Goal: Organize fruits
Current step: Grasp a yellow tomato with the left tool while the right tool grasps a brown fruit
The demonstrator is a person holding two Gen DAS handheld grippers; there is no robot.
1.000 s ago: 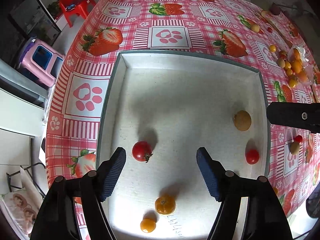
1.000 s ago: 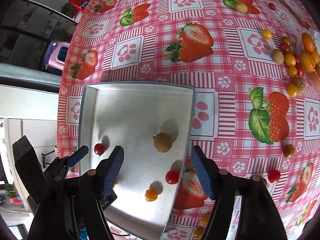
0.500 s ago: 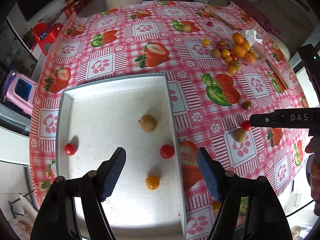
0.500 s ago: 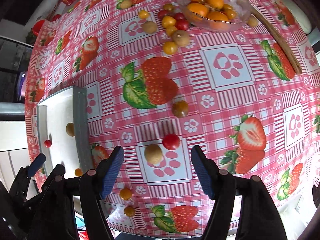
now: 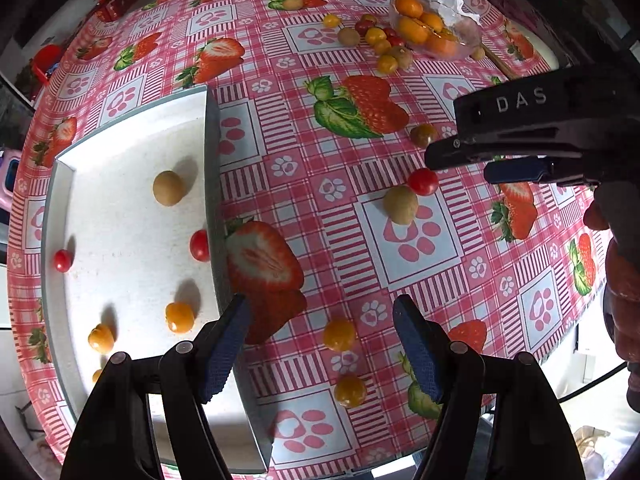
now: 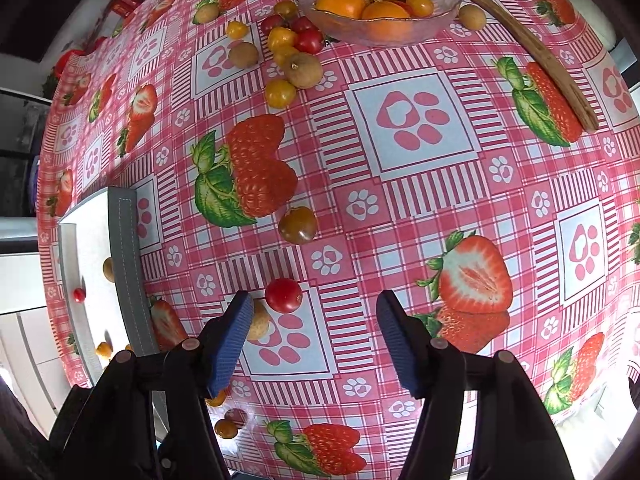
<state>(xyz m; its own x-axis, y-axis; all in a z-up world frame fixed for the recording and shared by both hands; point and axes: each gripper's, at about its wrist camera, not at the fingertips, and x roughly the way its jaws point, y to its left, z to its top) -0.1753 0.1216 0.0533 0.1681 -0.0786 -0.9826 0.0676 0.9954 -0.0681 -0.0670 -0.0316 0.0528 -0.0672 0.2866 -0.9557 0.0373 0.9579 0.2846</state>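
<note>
Left gripper (image 5: 322, 334) released, hovering over bench (image 5: 304, 184) just beside tray (image 5: 212, 168), yellow fruit (image 5: 339, 334) between its fingers. Right gripper (image 6: 316, 320) released too, low over bench; red tomato (image 6: 283, 295) and brown fruit (image 6: 258, 320) (partly hidden by finger) just ahead. Tray holds several fruits at bench's left edge. Glass bowl (image 6: 440, 20) of oranges near far edge.
</note>
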